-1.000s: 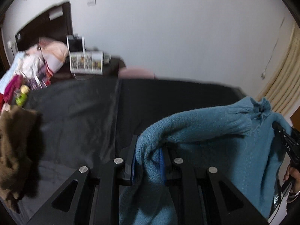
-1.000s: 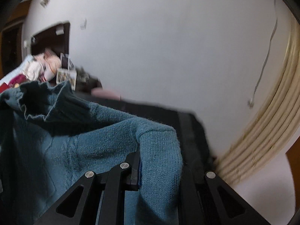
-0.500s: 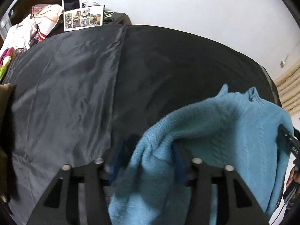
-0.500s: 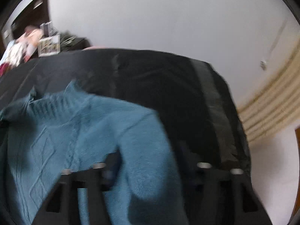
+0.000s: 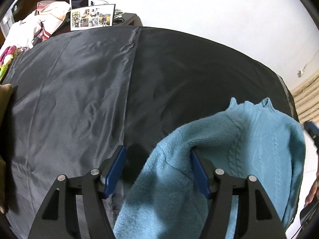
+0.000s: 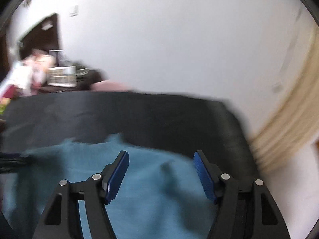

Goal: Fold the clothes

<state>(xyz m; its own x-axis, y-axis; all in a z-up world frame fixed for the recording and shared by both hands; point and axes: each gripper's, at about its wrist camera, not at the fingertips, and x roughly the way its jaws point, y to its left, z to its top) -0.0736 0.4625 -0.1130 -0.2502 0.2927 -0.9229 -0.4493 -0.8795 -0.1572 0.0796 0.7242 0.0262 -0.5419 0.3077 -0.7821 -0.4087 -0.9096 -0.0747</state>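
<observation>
Lying on a bed covered with a dark grey sheet (image 5: pixel 75 99), a teal knitted sweater (image 5: pixel 259 139) sits near the sheet's right edge, its ribbed collar pointing toward the white wall. The left hand-held gripper (image 5: pixel 157 171) hangs over the sweater's shoulder with its jaws apart, having just been opening; a fold of the sweater's sleeve runs up between the blue pads (image 5: pixel 115 169) and rests against the right one, but it is not squeezed. In the blurred right wrist view, the right hand-held gripper (image 6: pixel 161 173) has likewise just opened; its jaws stand wide with nothing gripped, and the sweater (image 6: pixel 149 179) lies flat below them. At the far left corner, beyond the sheet, a photo collage (image 5: pixel 92 18) stands propped beside a heap of pale clothes (image 5: pixel 35 25). Cream curtains (image 6: pixel 289 123) hang to the right.
</observation>
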